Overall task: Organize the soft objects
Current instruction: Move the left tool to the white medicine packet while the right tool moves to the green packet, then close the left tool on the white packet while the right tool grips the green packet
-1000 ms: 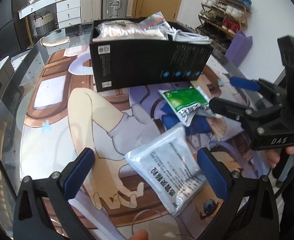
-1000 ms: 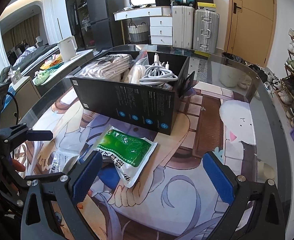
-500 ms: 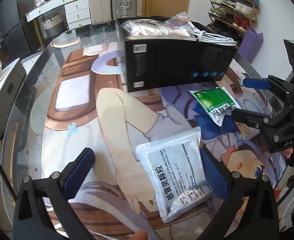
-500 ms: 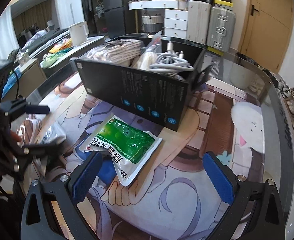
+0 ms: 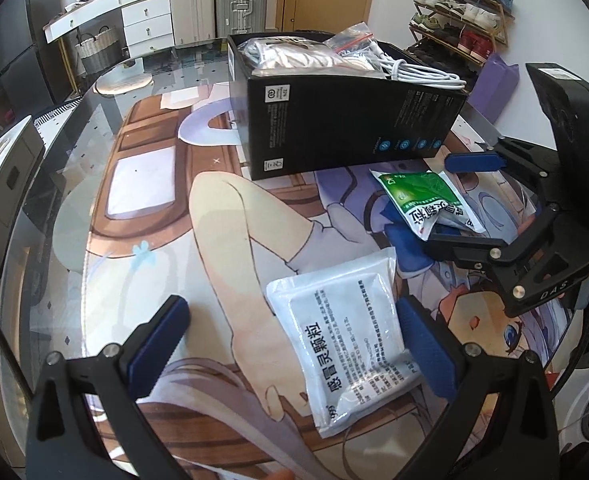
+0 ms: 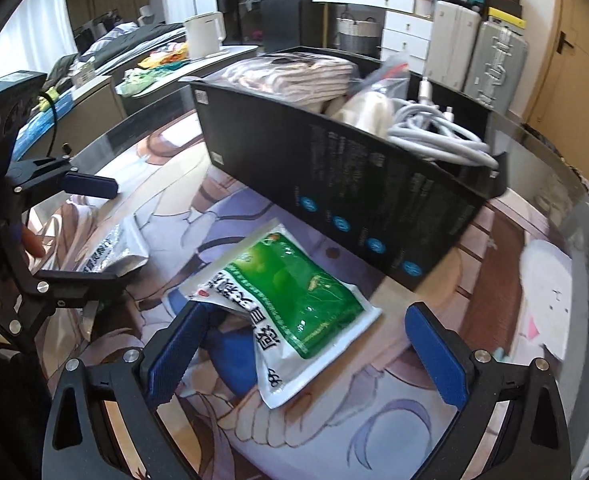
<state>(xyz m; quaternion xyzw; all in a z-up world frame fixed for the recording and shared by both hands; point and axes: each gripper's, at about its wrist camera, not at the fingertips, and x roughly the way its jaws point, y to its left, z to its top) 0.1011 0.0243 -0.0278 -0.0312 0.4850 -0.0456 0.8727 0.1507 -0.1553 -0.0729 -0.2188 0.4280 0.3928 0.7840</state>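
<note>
Both tongs spread | right tongs (image 6: 306, 346) closer over green pouch (image 6: 290, 292) | left tongs (image 5: 290, 344) nearer white pouch (image 5: 346, 344)

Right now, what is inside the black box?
The black box holds a bagged, folded striped cloth, a clear plastic bag and coiled white cables. Anything beneath them is hidden by the box walls.

Two sealed packets are seen on the desk: one green packet (image 6: 290, 280) between the right fingers, one white packet (image 5: 346, 344) between the left fingers. One black box (image 5: 346, 128) is counted beyond them.
</note>
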